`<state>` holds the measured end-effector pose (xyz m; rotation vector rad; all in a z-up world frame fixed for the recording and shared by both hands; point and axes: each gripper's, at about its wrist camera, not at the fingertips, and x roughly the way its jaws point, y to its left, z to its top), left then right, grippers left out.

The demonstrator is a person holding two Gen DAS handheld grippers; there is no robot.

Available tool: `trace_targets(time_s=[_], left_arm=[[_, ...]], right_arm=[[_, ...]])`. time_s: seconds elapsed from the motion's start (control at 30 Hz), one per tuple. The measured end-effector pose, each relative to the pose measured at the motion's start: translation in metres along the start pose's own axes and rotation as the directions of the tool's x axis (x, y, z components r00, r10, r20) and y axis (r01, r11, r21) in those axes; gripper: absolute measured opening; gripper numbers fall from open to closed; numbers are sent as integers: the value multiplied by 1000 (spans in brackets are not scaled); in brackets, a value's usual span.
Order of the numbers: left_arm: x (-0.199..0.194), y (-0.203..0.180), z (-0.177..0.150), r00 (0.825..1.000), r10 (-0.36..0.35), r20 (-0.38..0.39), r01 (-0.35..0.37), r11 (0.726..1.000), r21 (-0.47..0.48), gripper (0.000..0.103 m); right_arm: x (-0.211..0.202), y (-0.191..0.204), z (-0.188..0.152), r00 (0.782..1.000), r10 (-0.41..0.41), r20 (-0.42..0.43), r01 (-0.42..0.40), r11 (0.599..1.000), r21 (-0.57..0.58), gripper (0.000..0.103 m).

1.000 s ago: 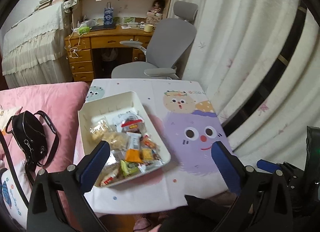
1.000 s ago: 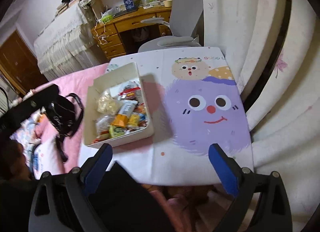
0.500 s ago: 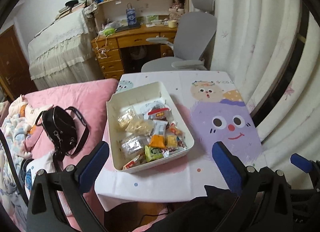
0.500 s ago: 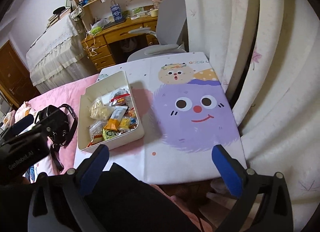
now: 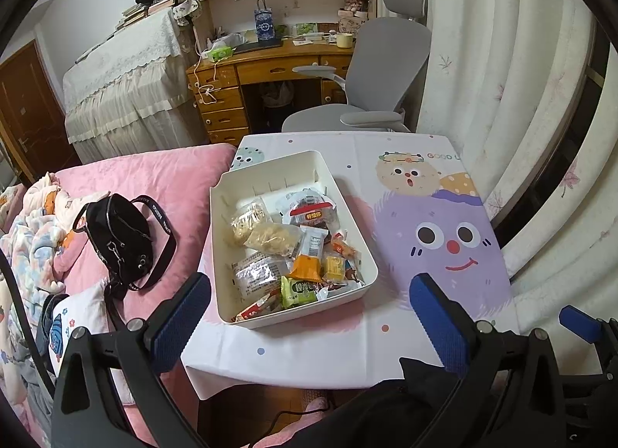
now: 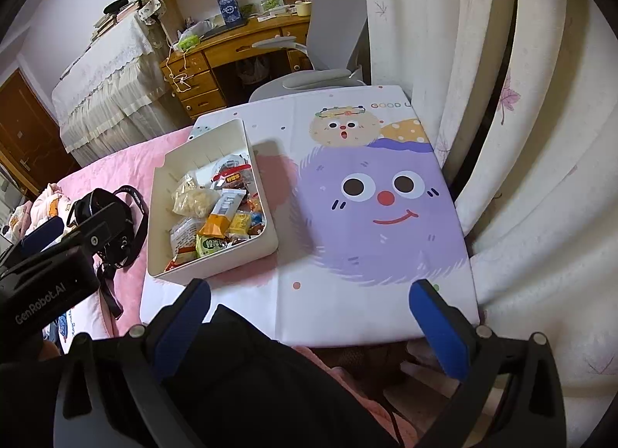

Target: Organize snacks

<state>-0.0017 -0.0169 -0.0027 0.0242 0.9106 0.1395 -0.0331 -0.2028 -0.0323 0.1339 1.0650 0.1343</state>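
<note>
Left wrist view: the left gripper (image 5: pixel 309 316) hangs above the near edge of the tabletop (image 5: pixel 386 347), its blue-padded jaws spread wide with nothing between them. The white tray (image 5: pixel 270 173) is the landmark here: it lies on the left part of the tabletop, which is covered by a cloth printed with a purple cartoon monster (image 5: pixel 444 247) to the tray's right. Wrapped snacks (image 5: pixel 293 251) fill the tray, heaped mostly toward its near right corner; among them are an orange packet (image 5: pixel 307 268), a green packet (image 5: pixel 299 291) nearer the tray's front wall, and a red-labelled packet (image 5: pixel 313 214) toward the back. Left of the tray, on a pink bed cover (image 5: pixel 154 177), lies a black bag (image 5: pixel 119 235) with its strap looped. Beyond the tray stand a grey office chair (image 5: pixel 382 73) and a wooden desk (image 5: pixel 262 61). At the far right edge a blue pad of the right gripper (image 5: pixel 579 324) shows.

Right wrist view: the right gripper (image 6: pixel 311 326) also hangs over the tabletop's near edge (image 6: pixel 347 316), right of the tray (image 6: pixel 216 266), jaws standing at full spread and having just finished opening, holding nothing. The snacks (image 6: pixel 220 212) lie inside the tray, none on the cloth. The monster print (image 6: pixel 370 212) lies right of the tray. Left of the tray, over the bed, the dark body of the left gripper (image 6: pixel 50 274) reaches in, partly covering the black bag (image 6: pixel 116 208).
</note>
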Motion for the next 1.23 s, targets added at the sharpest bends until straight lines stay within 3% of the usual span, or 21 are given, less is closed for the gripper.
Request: trace_targets(time_s=[1.23], left_arm=[[8, -6, 0, 1000, -3, -4, 3, 1000, 15, 102]], right_arm=[[10, -6, -5, 1000, 0, -19, 1, 1000, 18, 103]])
